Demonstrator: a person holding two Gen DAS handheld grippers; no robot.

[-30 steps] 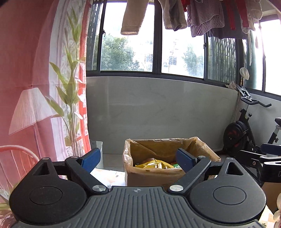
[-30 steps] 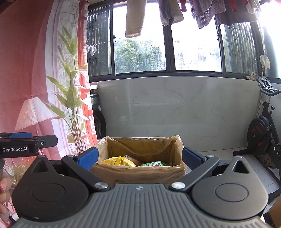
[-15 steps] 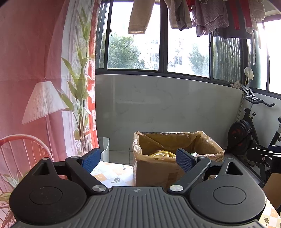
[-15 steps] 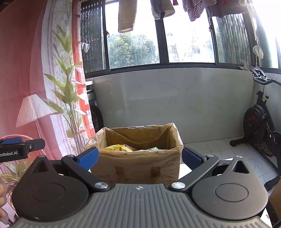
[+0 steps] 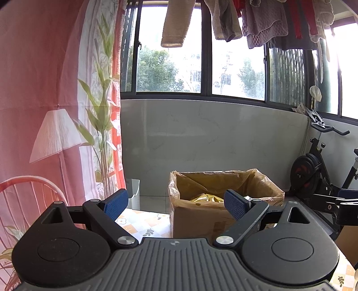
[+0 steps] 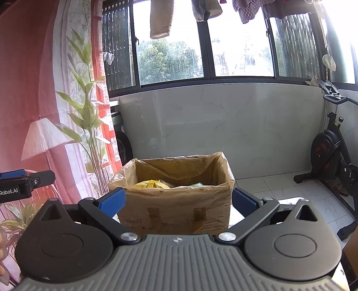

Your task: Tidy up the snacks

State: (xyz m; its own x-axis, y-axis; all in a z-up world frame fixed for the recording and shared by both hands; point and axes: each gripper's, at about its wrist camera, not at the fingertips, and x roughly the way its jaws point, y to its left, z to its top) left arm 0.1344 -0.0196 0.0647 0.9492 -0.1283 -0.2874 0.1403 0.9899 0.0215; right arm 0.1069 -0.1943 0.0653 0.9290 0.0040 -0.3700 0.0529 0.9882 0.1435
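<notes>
A cardboard box [image 5: 197, 221] [image 6: 174, 208] lined with a clear plastic bag stands on the table ahead of both grippers. Inside it lie a yellow snack pack [image 5: 204, 198] [image 6: 148, 184] and a green pack [image 6: 197, 184]. My left gripper [image 5: 175, 202] is open and empty, short of the box and a little to its left. My right gripper [image 6: 177, 201] is also open, with the box's front wall seen between its blue pads [image 6: 111, 201]; the pads stand apart from the box. The left gripper's tip [image 6: 26, 181] shows at the left edge of the right wrist view.
The table wears a floral checked cloth [image 5: 143, 223]. A printed curtain [image 5: 44, 112] hangs on the left, a white bin [image 5: 134, 193] stands on the floor, and an exercise bike [image 6: 333, 154] is on the right. Laundry [image 5: 257, 20] hangs above the window.
Both views have drawn back and tilted up a little from the box: less of its inside shows, and more of its front wall and the table cloth appears.
</notes>
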